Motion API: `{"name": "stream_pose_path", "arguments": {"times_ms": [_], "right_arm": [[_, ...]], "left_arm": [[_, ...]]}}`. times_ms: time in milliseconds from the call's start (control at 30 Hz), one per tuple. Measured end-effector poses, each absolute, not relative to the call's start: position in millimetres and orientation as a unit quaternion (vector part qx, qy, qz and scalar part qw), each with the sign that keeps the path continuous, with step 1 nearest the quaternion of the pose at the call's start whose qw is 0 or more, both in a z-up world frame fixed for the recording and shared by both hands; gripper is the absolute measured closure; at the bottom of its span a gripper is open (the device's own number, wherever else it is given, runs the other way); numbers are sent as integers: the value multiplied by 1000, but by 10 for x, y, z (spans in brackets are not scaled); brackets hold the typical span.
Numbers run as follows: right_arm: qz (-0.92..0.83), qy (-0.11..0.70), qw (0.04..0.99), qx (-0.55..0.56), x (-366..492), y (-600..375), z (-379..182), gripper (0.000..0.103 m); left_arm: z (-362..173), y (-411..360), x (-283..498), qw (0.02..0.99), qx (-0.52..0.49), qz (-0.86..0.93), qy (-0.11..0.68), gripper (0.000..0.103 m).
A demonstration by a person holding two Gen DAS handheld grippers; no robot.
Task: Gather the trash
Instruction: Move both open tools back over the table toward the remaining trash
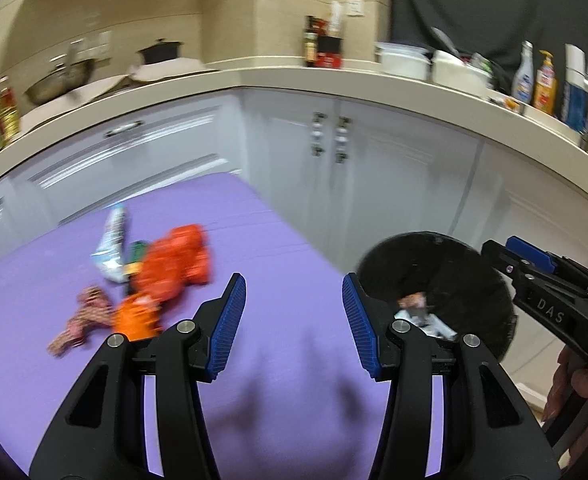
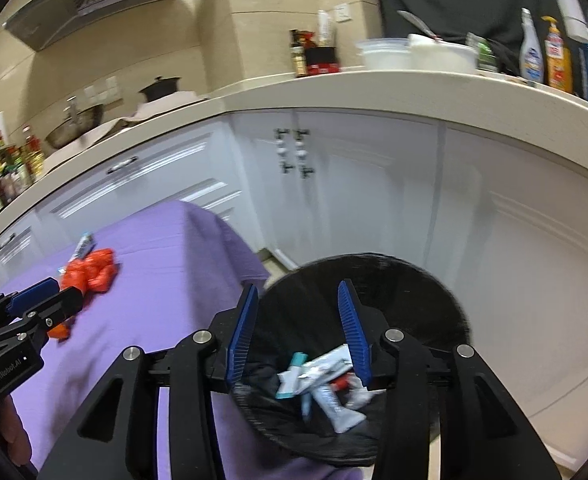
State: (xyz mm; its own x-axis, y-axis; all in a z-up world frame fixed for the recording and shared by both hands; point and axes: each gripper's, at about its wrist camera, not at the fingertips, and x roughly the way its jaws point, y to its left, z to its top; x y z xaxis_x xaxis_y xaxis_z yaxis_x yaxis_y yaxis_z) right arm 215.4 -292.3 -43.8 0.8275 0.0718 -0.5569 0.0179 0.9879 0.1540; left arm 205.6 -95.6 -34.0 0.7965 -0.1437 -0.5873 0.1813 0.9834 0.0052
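Note:
Loose trash lies on the purple tablecloth (image 1: 277, 280): a crumpled orange-red wrapper (image 1: 175, 266), a white-and-blue packet (image 1: 111, 246) and a pink patterned wrapper (image 1: 81, 320). My left gripper (image 1: 294, 320) hovers open over the cloth, right of that pile, with nothing between its blue pads. A black-lined bin (image 2: 374, 280) stands off the table's right edge and holds several tubes and wrappers (image 2: 322, 380). My right gripper (image 2: 300, 334) is open above the bin's mouth, empty. The right gripper's fingers (image 1: 530, 256) show at the right edge of the left wrist view.
White cabinet doors (image 1: 334, 140) and a beige counter (image 1: 334, 76) curve behind the table. On the counter stand bottles (image 1: 544, 82), white tubs (image 1: 406, 60), a black pot (image 1: 159, 50) and a metal bowl (image 1: 59, 78). A range hood (image 2: 89, 0) hangs at upper left.

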Motion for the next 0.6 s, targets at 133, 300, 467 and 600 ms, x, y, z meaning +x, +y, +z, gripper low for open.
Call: {"name": "stream_pose_path", "arguments": {"times_ms": [133, 300, 467, 600], "right_arm": [[52, 294, 953, 61, 2178, -2557, -390, 60], [102, 296, 949, 48, 2217, -2117, -367, 58], [153, 304, 940, 37, 2264, -1647, -372, 56], [183, 309, 933, 21, 2254, -1327, -390, 56]], "left_arm": [[-330, -547, 1922, 950, 20, -49, 309, 54], [-348, 21, 1749, 949, 2, 8, 314, 54], [-370, 538, 1623, 946, -17, 61, 317, 54], [-380, 862, 1513, 943, -33, 96, 316, 54]]}}
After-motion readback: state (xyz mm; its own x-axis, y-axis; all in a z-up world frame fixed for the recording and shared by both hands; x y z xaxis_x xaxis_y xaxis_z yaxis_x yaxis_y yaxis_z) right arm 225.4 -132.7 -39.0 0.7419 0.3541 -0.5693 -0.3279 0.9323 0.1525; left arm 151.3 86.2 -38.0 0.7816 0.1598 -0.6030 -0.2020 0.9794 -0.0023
